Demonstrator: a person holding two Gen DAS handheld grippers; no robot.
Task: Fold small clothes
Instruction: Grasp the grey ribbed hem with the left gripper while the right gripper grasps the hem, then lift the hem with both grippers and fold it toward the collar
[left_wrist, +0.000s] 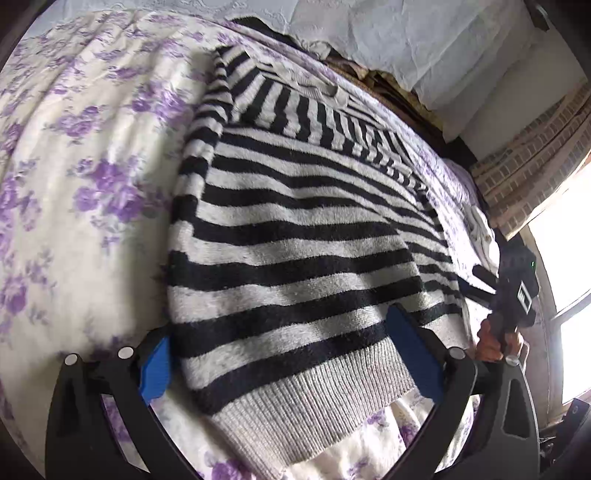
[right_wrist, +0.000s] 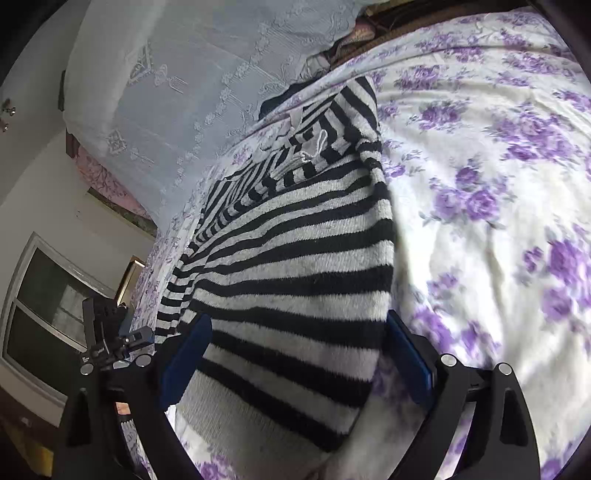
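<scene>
Left gripper (left_wrist: 284, 354): jaws spread wide, blue pads on either side of the sweater's near hem, nothing pinched between them; whether the pads touch the knit I cannot tell.
Right gripper (right_wrist: 299, 354): also wide open and holding nothing, its blue pads straddling the near end of the sweater.
Striped sweater (left_wrist: 295, 236): black-and-white knit lying on the floral bedsheet (left_wrist: 74, 177), grey ribbed hem (left_wrist: 314, 398) nearest, collar at the far end; a striped sleeve lies crosswise over the far part of the body.
Person's hand (left_wrist: 498, 341): at the right edge of the left wrist view, holding the handle of the other gripper.
Surroundings: white lace cloth (right_wrist: 184, 92) beyond the far edge of the bed, window (left_wrist: 569, 258) at far right.
Handling, likely: soft, fuzzy and limp, light to moderate in weight; it should drape and sag from any hold, and stretch if pulled hard. Not fragile, though the pile could snag.
Where to hold, in my judgement: the ribbed hem near its two corners, one gripper each, since the rib looks the firmest edge and gives even lift.
Risk: pinching the sheet along with the knit.
</scene>
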